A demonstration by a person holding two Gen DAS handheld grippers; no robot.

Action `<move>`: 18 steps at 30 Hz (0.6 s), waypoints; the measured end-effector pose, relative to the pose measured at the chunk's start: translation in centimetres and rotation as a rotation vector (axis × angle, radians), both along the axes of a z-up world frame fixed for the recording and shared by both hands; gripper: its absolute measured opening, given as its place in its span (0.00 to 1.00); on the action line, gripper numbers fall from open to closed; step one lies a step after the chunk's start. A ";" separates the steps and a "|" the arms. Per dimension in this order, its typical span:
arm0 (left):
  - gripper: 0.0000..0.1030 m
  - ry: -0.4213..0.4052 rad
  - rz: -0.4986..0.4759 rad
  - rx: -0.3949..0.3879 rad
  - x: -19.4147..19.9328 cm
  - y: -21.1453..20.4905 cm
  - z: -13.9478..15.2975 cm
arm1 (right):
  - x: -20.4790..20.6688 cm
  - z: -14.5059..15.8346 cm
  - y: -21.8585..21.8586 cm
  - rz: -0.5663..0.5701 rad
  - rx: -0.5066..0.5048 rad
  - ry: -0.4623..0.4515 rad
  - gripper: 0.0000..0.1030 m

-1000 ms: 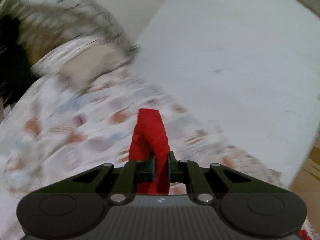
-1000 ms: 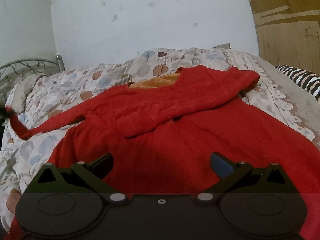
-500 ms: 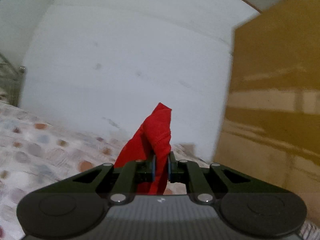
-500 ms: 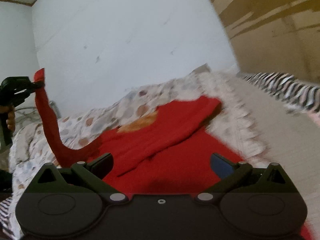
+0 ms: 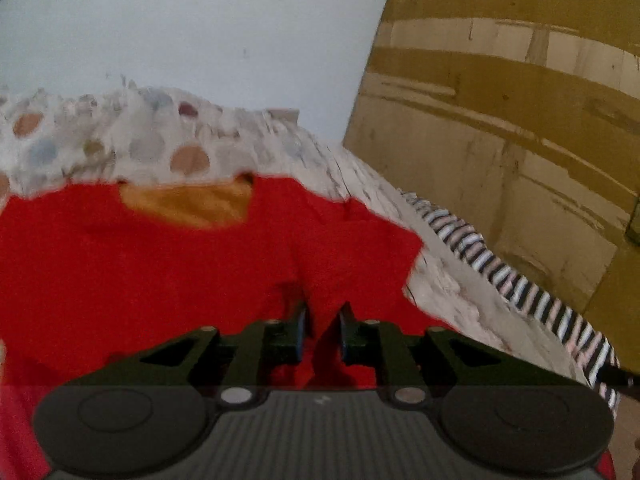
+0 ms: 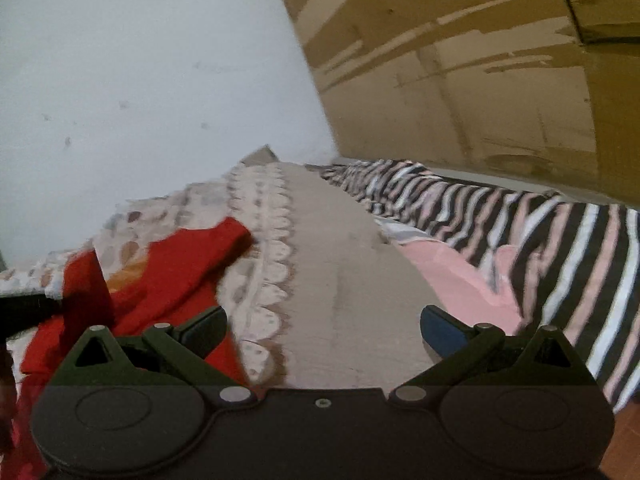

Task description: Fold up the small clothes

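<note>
Two grippers work over a bed covered by a spotted quilt [image 5: 120, 140]. In the left wrist view the left gripper [image 5: 323, 330] sits low over a red garment [image 5: 140, 280], its jaws having just been opening: a narrow gap now shows between the pads, and a strip of red cloth, the sleeve [image 5: 320, 344], runs up through that gap. Whether the pads press on the cloth cannot be told from the blurred frame, though daylight-width slots of red show on both sides of the strip. Ahead of this gripper the garment spreads flat, with its orange-lined neck opening [image 5: 188, 204] further ahead and to the left. The garment's right edge ends ahead and to the right of the fingers, where bare quilt begins, then a striped blanket [image 5: 520, 284] along the bed's far right edge beside a brown wall [image 5: 520, 120].

In the right wrist view the right gripper [image 6: 323, 328] stands wide apart with nothing between its fingers. Directly ahead of it lies a plain beige band of bedding [image 6: 340, 280] bordered on the left by a scalloped trim [image 6: 272, 272]. To its left lies the red garment; to its right, pink cloth [image 6: 452, 276] and the striped blanket. A black gripper tip [image 6: 28, 308] shows at the far left, against the red cloth.
</note>
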State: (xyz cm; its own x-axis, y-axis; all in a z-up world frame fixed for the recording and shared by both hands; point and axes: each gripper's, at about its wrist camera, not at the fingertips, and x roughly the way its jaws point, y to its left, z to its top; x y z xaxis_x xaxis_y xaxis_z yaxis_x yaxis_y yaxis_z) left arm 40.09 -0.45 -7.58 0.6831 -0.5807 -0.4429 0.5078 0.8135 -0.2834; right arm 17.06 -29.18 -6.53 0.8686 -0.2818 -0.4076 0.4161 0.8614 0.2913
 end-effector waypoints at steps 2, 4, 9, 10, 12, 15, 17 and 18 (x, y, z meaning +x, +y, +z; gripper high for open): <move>0.45 0.033 -0.027 0.010 -0.4 -0.4 0.1 | -0.2 0.2 0.4 0.006 -0.020 0.006 1.00; 0.74 0.059 -0.047 0.021 -1.2 -0.4 0.5 | -0.2 0.5 1.0 0.006 -0.047 0.009 1.00; 0.91 0.062 -0.041 0.016 -4.7 1.7 3.2 | -0.9 2.4 2.3 -0.043 -0.097 -0.039 1.00; 0.94 0.068 -0.012 0.005 -5.1 2.8 3.5 | -1.0 2.9 2.4 -0.048 -0.107 -0.050 1.00; 0.99 0.061 0.037 -0.013 -5.8 5.1 4.6 | -0.7 3.8 2.7 -0.035 -0.124 -0.061 1.00; 0.99 -0.005 0.150 0.042 -6.3 8.7 5.1 | 0.6 5.0 4.0 0.026 -0.157 -0.062 1.00; 0.99 -0.047 0.245 0.126 -6.7 11.1 5.1 | 1.6 5.4 5.3 0.077 -0.184 -0.074 1.00; 0.99 -0.055 0.286 0.160 -6.7 12.3 4.9 | 2.2 5.4 6.1 0.100 -0.193 -0.076 1.00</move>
State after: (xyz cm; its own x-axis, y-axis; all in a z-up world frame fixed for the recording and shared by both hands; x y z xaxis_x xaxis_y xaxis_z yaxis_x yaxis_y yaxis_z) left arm 33.35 11.86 -2.71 0.8340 -0.2882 -0.4706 0.2637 0.9572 -0.1190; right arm 19.24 -23.08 -1.16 0.9223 -0.2592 -0.2865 0.3090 0.9401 0.1441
